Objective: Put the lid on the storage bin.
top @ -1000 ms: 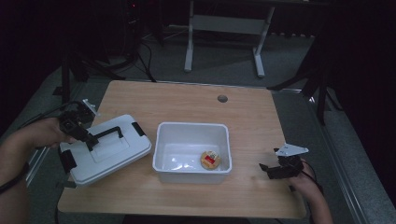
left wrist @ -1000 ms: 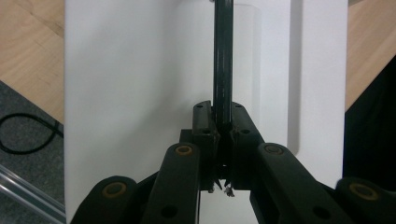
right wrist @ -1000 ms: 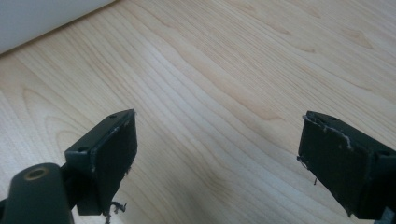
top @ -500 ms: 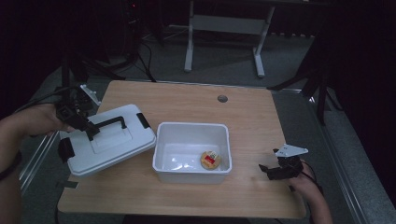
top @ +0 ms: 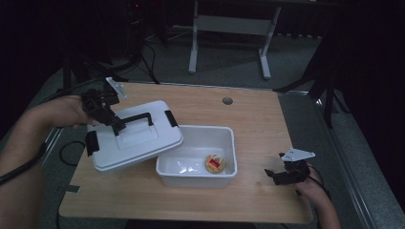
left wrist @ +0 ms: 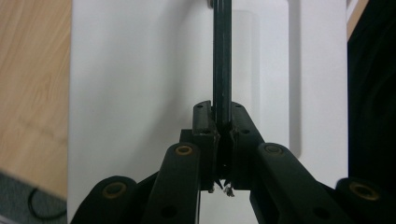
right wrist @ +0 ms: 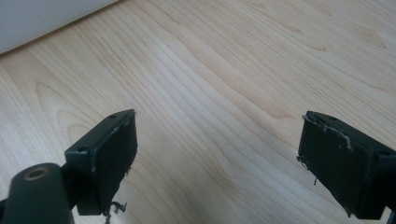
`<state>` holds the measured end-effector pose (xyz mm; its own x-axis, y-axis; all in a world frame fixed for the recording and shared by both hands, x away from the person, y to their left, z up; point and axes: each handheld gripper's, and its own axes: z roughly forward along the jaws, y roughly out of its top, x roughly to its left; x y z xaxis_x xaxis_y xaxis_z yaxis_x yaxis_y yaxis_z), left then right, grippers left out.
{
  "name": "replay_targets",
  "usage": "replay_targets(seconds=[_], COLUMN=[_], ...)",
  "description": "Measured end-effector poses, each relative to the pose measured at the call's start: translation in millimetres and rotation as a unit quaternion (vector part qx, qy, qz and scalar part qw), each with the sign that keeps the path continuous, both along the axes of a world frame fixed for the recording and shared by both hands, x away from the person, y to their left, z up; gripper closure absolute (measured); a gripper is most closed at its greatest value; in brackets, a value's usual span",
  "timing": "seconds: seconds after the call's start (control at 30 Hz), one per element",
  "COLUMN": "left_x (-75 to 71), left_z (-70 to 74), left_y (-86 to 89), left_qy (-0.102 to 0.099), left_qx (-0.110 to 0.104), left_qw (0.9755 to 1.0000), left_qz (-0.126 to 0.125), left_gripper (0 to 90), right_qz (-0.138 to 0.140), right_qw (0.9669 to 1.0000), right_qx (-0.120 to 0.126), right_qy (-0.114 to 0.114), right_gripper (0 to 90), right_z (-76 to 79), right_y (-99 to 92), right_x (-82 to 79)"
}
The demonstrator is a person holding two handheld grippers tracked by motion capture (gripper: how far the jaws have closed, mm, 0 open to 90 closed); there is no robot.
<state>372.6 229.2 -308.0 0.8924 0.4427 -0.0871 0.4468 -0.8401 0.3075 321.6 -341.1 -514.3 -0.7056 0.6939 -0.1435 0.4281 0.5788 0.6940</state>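
Observation:
A white lid (top: 138, 143) with a black handle (top: 138, 118) and black end clips hangs tilted above the table's left side. Its right edge overlaps the left rim of the open white bin (top: 191, 180). My left gripper (top: 114, 125) is shut on the handle. In the left gripper view the thin handle (left wrist: 222, 56) runs up from between the pinched pads of that gripper (left wrist: 223, 135), with the lid (left wrist: 140, 93) behind it. A small round orange item (top: 215, 163) lies in the bin. My right gripper (top: 277, 175) rests low at the table's right, jaws open over bare wood (right wrist: 217, 158).
A wooden table (top: 258, 124) has a small round hole (top: 227, 100) near its far edge. A corner of the bin (right wrist: 42, 18) shows in the right gripper view. A metal stand (top: 229, 43) and cables sit on the floor behind and to the left.
The left gripper has lifted the lid off the table and carried it up and to the right, toward the bin. The right gripper has stayed put.

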Motion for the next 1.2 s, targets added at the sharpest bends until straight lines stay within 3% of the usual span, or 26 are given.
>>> replay_targets(seconds=[0.33,0.47,0.53,0.57,0.83,1.2], left_x=[11.3,15.0,15.0,17.2,22.8,30.6], left_z=[-4.5,-7.9,-7.9,-9.1,-14.2,-32.3], left_y=[-58.7,-79.6,-79.6,-91.1,-124.8,-150.9], left_qy=[0.000,0.003,0.003,0.005,0.010,0.018], left_qx=[-0.013,-0.012,-0.012,-0.014,-0.022,-0.021], left_qw=[0.9972,0.9955,0.9955,0.9940,0.9886,0.9830], left_qz=[-0.074,-0.094,-0.094,-0.108,-0.149,-0.182], left_gripper=[83.3,83.3,83.3,83.3,83.3,83.3], right_qz=[-0.003,-0.006,-0.007,-0.007,-0.005,0.008], right_qw=[1.0000,1.0000,1.0000,1.0000,0.9999,0.9999], right_qx=[0.002,0.006,0.007,0.007,0.010,0.009], right_qy=[0.000,0.000,-0.001,-0.001,0.000,0.003], right_gripper=[11.5,11.4,11.4,11.5,11.5,11.5], right_z=[-0.6,-0.2,-0.1,-0.1,0.0,-2.3], right_y=[-3.7,-5.6,-5.9,-5.9,-6.1,0.2], right_x=[-3.0,-4.0,-4.4,-4.4,-6.4,-6.6])
